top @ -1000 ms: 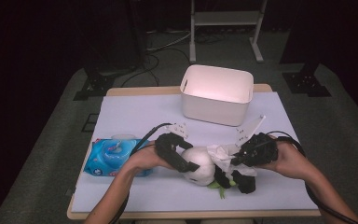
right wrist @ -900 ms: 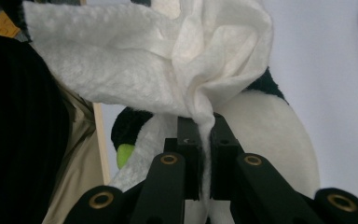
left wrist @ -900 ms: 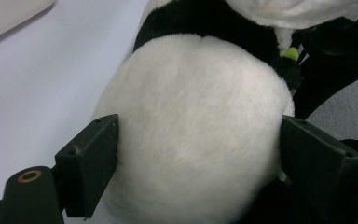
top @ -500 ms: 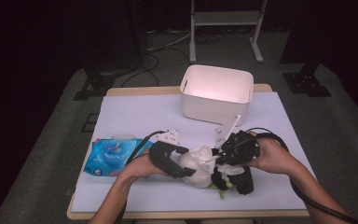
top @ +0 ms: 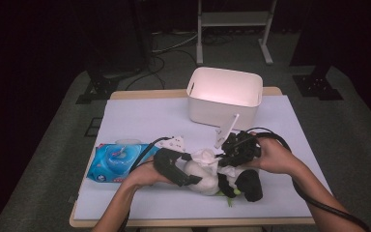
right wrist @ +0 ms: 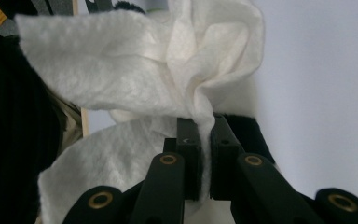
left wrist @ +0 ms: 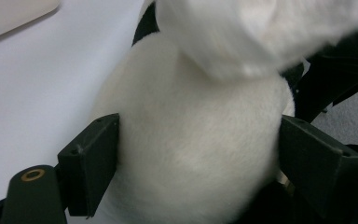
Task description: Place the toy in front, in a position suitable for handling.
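Front centre: plush panda (top: 207, 176) and both hands block the near mat.
Left: wet-wipes pack (top: 116, 162) just beside the left hand.
Back centre: white bin (top: 224, 99) stands there.
Free room: mat (top: 140, 121) behind the pack; strip right of the bin.

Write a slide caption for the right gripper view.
Right gripper pinching a crumpled white wipe over the white table cover.

jaws clamp the white plush toy (left wrist: 191, 154), wipe (left wrist: 251, 32) above.
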A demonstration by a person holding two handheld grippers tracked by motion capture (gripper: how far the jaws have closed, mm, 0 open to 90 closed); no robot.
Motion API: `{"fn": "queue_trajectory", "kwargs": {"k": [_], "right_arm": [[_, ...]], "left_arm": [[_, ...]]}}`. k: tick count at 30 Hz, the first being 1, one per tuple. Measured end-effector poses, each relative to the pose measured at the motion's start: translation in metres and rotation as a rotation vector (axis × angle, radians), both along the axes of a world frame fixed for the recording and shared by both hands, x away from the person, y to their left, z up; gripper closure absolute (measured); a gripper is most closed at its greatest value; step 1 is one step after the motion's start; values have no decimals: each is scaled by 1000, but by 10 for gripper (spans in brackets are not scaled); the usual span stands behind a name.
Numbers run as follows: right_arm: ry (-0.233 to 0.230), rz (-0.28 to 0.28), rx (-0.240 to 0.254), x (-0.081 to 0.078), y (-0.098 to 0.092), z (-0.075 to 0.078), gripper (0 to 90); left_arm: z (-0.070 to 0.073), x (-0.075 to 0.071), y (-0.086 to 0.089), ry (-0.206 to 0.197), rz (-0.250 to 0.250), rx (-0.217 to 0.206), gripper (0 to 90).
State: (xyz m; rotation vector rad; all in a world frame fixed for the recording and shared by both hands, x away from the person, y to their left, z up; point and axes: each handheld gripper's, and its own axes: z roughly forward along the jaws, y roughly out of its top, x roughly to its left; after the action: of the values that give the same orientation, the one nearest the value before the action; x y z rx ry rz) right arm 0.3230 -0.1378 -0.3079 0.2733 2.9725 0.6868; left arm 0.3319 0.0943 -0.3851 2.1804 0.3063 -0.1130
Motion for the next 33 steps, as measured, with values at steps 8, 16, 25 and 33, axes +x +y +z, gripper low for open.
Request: {"fn": "queue_trajectory", "kwargs": {"k": [8,16,25,33], "right_arm": [[-17,-62,31,-3,-37,10,846],[-19,-125,33,-3,-70,11,843],[7,-141,71,-8,-84,3,844],[9,-138,113,-13,-87,-5,847]], "left_arm": [[2,-1,-2,2,-1,11,159],[3,-1,-3,1,-6,22,149],[7,-1,-7,24,-11,46,123],[15,5,-17,31,-19,83,84]]}}
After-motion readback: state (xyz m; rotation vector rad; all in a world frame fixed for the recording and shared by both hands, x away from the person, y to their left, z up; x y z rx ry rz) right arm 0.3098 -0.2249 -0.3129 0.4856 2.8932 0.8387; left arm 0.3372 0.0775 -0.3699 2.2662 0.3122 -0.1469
